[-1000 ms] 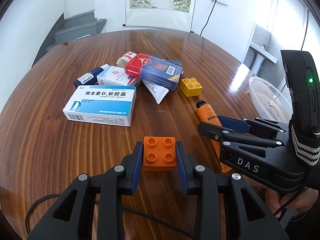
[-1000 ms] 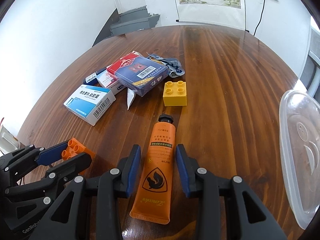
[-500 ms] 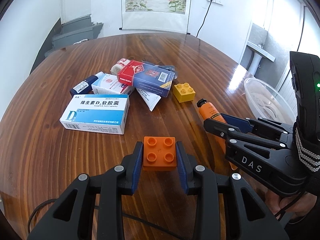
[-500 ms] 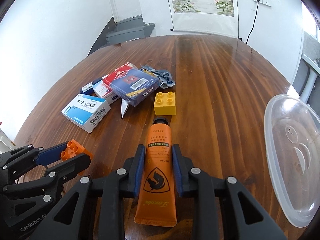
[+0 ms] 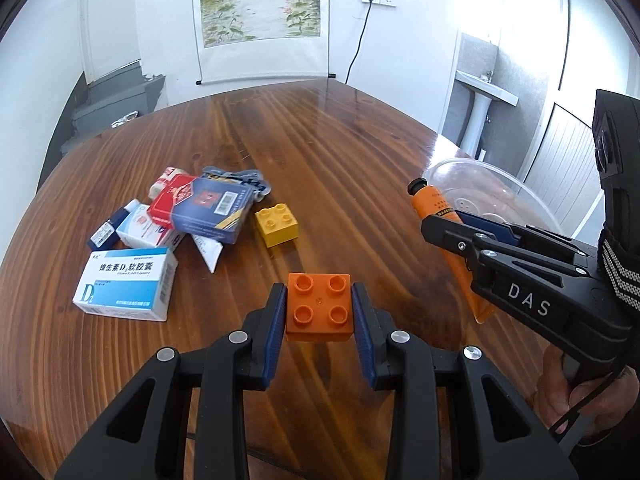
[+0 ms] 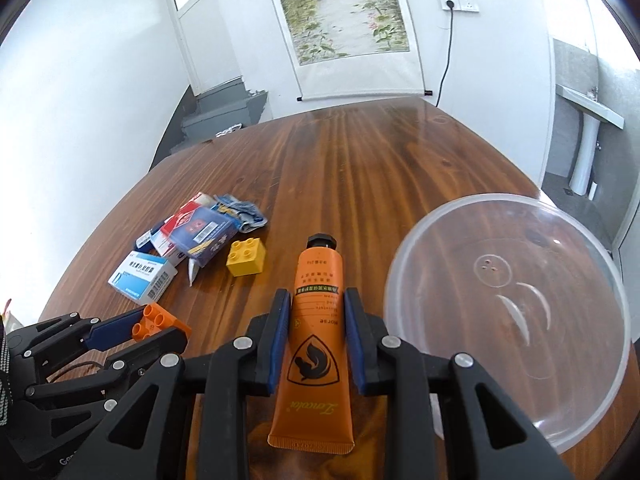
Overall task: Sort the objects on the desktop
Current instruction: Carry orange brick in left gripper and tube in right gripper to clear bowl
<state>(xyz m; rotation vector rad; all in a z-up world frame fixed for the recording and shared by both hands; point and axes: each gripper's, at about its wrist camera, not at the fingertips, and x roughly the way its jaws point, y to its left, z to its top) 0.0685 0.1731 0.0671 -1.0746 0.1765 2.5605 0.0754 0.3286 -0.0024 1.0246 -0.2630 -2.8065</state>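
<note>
The left tongs (image 5: 319, 312) are narrow and hold an orange toy brick (image 5: 319, 306) by its two sides, studs up, above the wooden desk (image 5: 328, 152). The right tongs (image 6: 318, 334) have just been closing and now their blue pads press on both sides of an orange tube (image 6: 314, 344), which is lifted off the desk with its black cap pointing away from the camera. Just beside the tube, on its right, a clear plastic bowl (image 6: 508, 320) sits on the desk. On the left part of the desk lies a small pile: a white and blue medicine box (image 5: 126, 284), a dark blue card box (image 5: 214, 208) on top of other small packages, and a white tube (image 5: 208, 254) under it. A yellow toy brick (image 5: 277, 225) stands near this pile, apart from both tongs. A hand (image 5: 584, 396) grips the handle of the right tongs.
</note>
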